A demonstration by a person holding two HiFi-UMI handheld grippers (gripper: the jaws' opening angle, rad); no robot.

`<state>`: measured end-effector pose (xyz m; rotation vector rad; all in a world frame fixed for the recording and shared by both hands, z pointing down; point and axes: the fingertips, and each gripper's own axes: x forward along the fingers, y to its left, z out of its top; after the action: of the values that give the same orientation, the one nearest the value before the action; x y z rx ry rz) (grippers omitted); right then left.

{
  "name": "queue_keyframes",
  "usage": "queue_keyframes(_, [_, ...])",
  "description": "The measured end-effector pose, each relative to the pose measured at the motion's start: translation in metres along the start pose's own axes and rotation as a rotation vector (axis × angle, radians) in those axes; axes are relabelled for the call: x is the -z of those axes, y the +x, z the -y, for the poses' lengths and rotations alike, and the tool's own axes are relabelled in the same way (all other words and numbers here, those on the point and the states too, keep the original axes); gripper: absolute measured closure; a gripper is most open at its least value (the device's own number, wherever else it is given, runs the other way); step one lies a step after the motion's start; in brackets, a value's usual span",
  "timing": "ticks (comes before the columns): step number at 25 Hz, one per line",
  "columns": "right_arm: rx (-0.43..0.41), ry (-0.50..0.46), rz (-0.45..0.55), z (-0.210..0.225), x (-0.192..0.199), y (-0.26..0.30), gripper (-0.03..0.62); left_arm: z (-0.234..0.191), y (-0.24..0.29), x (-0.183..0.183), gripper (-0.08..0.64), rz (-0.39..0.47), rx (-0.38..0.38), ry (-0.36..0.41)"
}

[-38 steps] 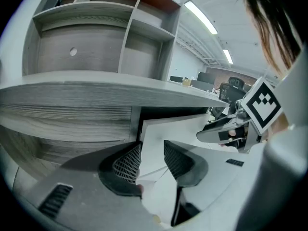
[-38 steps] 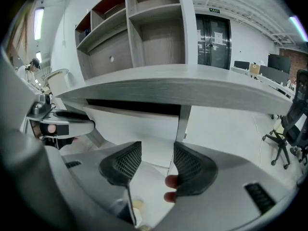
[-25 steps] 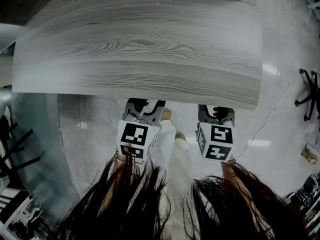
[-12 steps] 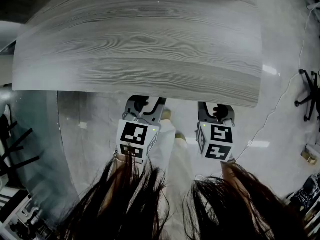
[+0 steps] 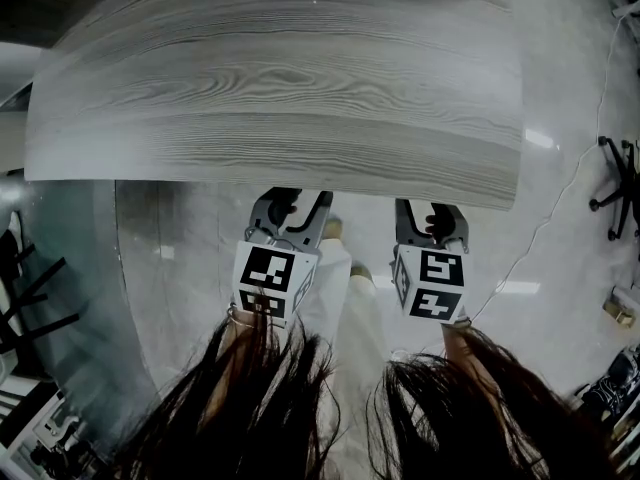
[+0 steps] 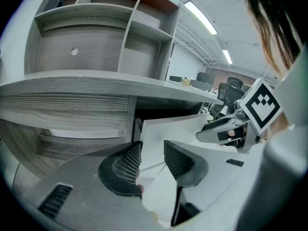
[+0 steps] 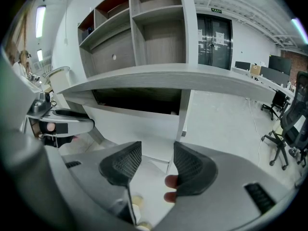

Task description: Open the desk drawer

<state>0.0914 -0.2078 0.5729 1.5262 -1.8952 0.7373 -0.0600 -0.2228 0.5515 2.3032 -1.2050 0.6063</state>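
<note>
The left tongs (image 6: 151, 155) and right tongs (image 7: 156, 160) both hung released with nothing between them. Over the last second they had crept slightly nearer the edge of the surface (image 5: 280, 98). The drawer (image 7: 137, 123), its white front just beneath, was untouched, so the approach seemed barely begun.

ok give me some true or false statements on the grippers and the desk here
1. The left hand-held gripper is clamped on a drawer handle. False: its jaws stand apart and hold nothing.
2. The right hand-held gripper has its jaws apart. True.
3. The grey wood-grain desktop is piled with books in the head view. False: the part that shows there is bare.
4. A black office chair stands on the floor off to the right. True.
5. Grey open shelving rises above the desktop. True.
</note>
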Motion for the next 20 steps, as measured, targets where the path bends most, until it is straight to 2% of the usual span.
queue_keyframes(20, [-0.001, -0.014, -0.006, 0.0, 0.011, -0.006, 0.397, 0.007, -0.006, 0.01, 0.425, -0.013, -0.001, 0.004])
